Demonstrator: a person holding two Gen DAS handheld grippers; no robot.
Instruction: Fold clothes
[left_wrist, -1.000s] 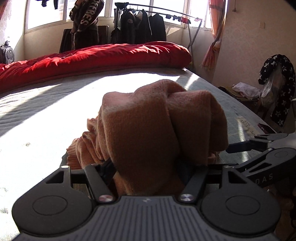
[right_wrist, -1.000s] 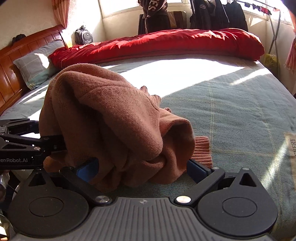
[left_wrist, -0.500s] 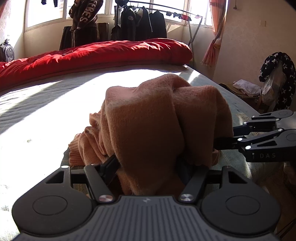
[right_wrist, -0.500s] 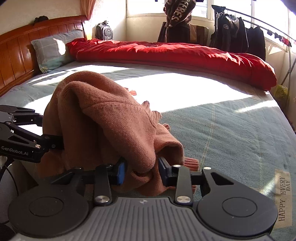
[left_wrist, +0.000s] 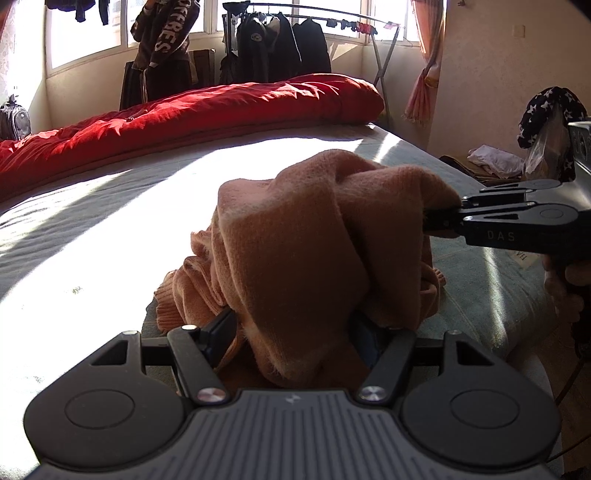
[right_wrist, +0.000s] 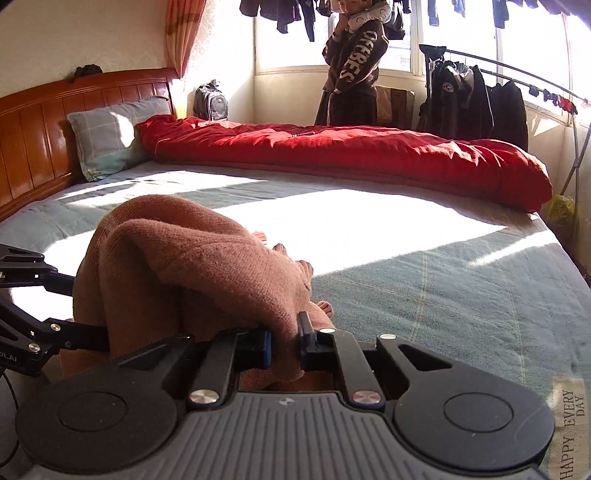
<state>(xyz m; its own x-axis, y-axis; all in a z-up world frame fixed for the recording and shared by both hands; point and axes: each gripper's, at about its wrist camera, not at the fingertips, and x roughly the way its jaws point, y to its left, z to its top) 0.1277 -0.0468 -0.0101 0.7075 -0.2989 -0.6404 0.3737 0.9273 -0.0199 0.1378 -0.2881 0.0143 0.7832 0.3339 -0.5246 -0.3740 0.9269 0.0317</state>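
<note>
A rust-orange knit sweater (left_wrist: 317, 251) lies bunched in a raised heap near the bed's front edge; it also shows in the right wrist view (right_wrist: 192, 273). My left gripper (left_wrist: 295, 328) has its jaws apart around a thick wad of the sweater, which hides its fingertips. My right gripper (right_wrist: 284, 339) is shut on a fold of the sweater and holds it up. In the left wrist view the right gripper (left_wrist: 439, 218) pinches the sweater's right side. In the right wrist view the left gripper (right_wrist: 99, 339) reaches into the sweater from the left.
The bed (right_wrist: 424, 280) has a grey-green sheet with sun patches. A red duvet (right_wrist: 351, 151) lies along its far side, a pillow (right_wrist: 107, 140) and wooden headboard (right_wrist: 40, 122) at the left. A person (right_wrist: 354, 70) stands by the window beside a clothes rack (right_wrist: 476, 99).
My right gripper closed from wide open onto a fold of the sweater and lifted it. The left gripper stayed in the cloth, and the heap shifted slightly.
</note>
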